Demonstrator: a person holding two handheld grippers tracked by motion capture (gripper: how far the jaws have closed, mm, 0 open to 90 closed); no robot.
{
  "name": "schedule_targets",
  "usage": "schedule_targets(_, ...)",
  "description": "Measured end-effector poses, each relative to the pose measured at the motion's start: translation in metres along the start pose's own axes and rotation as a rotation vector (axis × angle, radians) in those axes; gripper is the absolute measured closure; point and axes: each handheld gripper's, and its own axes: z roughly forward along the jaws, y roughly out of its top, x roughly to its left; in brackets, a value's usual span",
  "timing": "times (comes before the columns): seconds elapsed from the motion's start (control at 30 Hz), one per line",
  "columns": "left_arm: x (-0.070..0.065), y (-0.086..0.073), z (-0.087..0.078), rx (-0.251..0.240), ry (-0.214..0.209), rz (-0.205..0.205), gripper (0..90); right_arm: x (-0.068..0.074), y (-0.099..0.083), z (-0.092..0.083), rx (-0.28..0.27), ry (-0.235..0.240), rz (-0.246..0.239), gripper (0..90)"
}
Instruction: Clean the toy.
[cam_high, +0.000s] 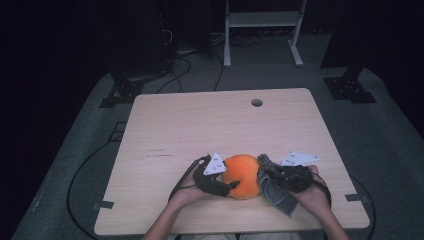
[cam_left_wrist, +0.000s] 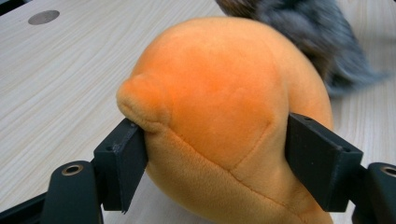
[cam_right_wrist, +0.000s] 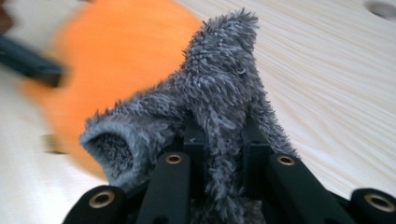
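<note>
On the pale wooden table (cam_high: 200, 125), near the edge where the person sits, a round orange plush toy (cam_high: 242, 175) stands between the two hand-held tools. The left gripper (cam_high: 231, 186) has its black jaws on both sides of this soft ball, and they press into the plush (the fabric bulges a little over one of them). The right gripper (cam_high: 270, 172) is closed on a fluffy grey cloth (cam_high: 276, 192), which touches the orange toy's right side.
</note>
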Motion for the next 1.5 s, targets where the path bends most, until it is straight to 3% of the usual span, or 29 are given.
schedule_targets(0.03, -0.001, -0.001, 0.001, 0.002, 0.003, 0.006, 25.5, 0.001, 0.004, -0.005, -0.041, 0.037, 0.019, 76.2)
schedule_targets(0.1, -0.001, -0.002, 0.001, 0.01, 0.006, 0.022, 26.0, 0.009, 0.011, -0.006, -0.068, 0.068, -0.003, 76.1)
schedule_targets(0.23, -0.001, -0.002, -0.001, 0.011, -0.003, 0.02, 26.1, 0.019, 0.015, 0.002, -0.056, 0.074, -0.049, 76.1)
schedule_targets(0.27, 0.001, 0.0, -0.003, 0.006, -0.02, 0.008, 25.3, 0.019, 0.013, 0.005, -0.05, 0.077, -0.046, 76.2)
schedule_targets(0.33, 0.008, 0.004, -0.009, -0.032, -0.049, -0.051, 15.0, 0.02, 0.008, 0.005, -0.046, 0.076, -0.05, 76.5)
schedule_targets(0.43, 0.008, 0.006, -0.008, -0.049, -0.034, -0.084, 13.7, 0.023, 0.008, 0.003, -0.051, 0.086, -0.069, 76.5)
schedule_targets(0.47, 0.006, 0.006, -0.004, -0.039, -0.036, -0.072, 18.5, 0.023, 0.008, 0.003, -0.048, 0.087, -0.075, 76.3)
schedule_targets(0.5, 0.002, 0.004, -0.002, -0.036, -0.015, -0.031, 21.5, 0.021, 0.008, 0.003, -0.046, 0.091, -0.067, 76.2)
schedule_targets(0.6, 0.001, 0.003, -0.001, -0.036, -0.008, -0.023, 25.1, 0.014, 0.006, 0.004, -0.045, 0.107, -0.034, 76.1)
schedule_targets(0.63, 0.0, 0.002, -0.002, -0.032, -0.003, -0.013, 25.6, 0.004, 0.002, 0.004, -0.023, 0.082, -0.007, 75.9)
schedule_targets(0.77, -0.002, 0.002, -0.002, -0.025, 0.002, 0.011, 27.4, -0.008, -0.002, 0.001, -0.005, 0.067, 0.037, 76.1)
schedule_targets(0.87, -0.005, 0.002, -0.001, -0.019, 0.012, 0.029, 28.3, -0.005, 0.003, -0.005, -0.039, 0.097, 0.036, 76.1)
schedule_targets(0.9, -0.006, 0.002, 0.0, -0.02, 0.017, 0.037, 29.4, 0.005, 0.011, -0.01, -0.075, 0.143, 0.02, 76.0)
schedule_targets(0.93, -0.006, 0.002, 0.0, -0.021, 0.017, 0.04, 29.4, 0.005, 0.011, -0.01, -0.075, 0.143, 0.02, 76.0)
schedule_targets(0.97, -0.007, 0.002, 0.0, -0.016, 0.019, 0.055, 30.1, 0.015, 0.018, -0.009, -0.093, 0.179, -0.015, 75.9)
schedule_targets(1.07, -0.008, 0.002, 0.0, -0.018, 0.014, 0.06, 30.8, 0.021, 0.019, -0.004, -0.078, 0.155, -0.042, 75.6)
schedule_targets(1.23, -0.009, 0.003, 0.001, -0.02, 0.01, 0.062, 31.3, 0.011, 0.009, 0.003, -0.06, 0.146, -0.001, 75.9)
schedule_targets(1.3, -0.007, 0.005, -0.001, -0.016, -0.01, 0.036, 28.7, 0.011, 0.007, 0.003, -0.052, 0.142, -0.003, 76.0)
schedule_targets(1.37, 0.0, 0.008, -0.002, -0.016, -0.029, -0.049, 17.1, 0.015, 0.007, 0.003, -0.048, 0.126, -0.027, 76.1)
schedule_targets(1.43, 0.003, 0.007, 0.001, 0.0, -0.043, -0.102, 9.3, 0.017, 0.008, 0.003, -0.046, 0.118, -0.04, 76.2)
schedule_targets(1.47, 0.003, 0.005, 0.004, -0.001, -0.067, -0.115, 14.6, 0.017, 0.008, 0.003, -0.046, 0.122, -0.039, 76.1)
schedule_targets(1.5, 0.001, 0.004, 0.006, -0.015, -0.066, -0.107, 14.6, 0.017, 0.008, 0.003, -0.046, 0.122, -0.039, 76.1)
